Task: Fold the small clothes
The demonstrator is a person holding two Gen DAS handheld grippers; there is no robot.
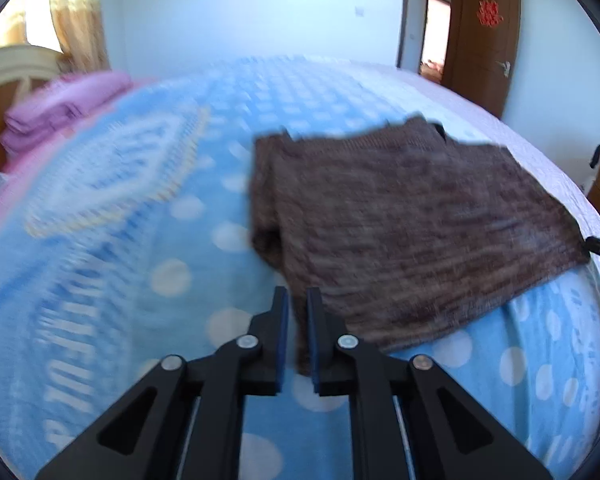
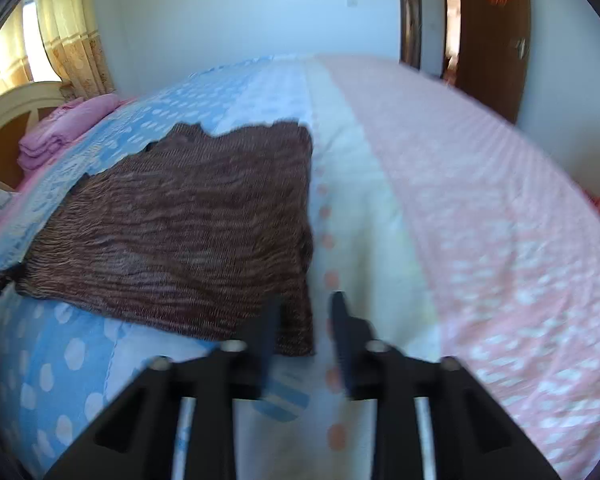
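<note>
A brown knitted garment (image 1: 412,216) lies spread flat on the bed, also seen in the right wrist view (image 2: 180,232). My left gripper (image 1: 298,292) is at its near left corner. The jaws stand a narrow gap apart, and the corner lies in that gap on the bedding without being pinched. My right gripper (image 2: 307,300) is at the near right corner with its jaws clearly apart. Its left finger is over the cloth edge and its right finger is over bare bedding. The picture is blurred there.
The bed cover is blue with white dots (image 1: 160,280) on the left and pink with white dots (image 2: 480,220) on the right. A folded pink stack (image 1: 60,108) lies by the headboard (image 1: 12,64). A brown door (image 1: 484,40) stands open beyond the far corner.
</note>
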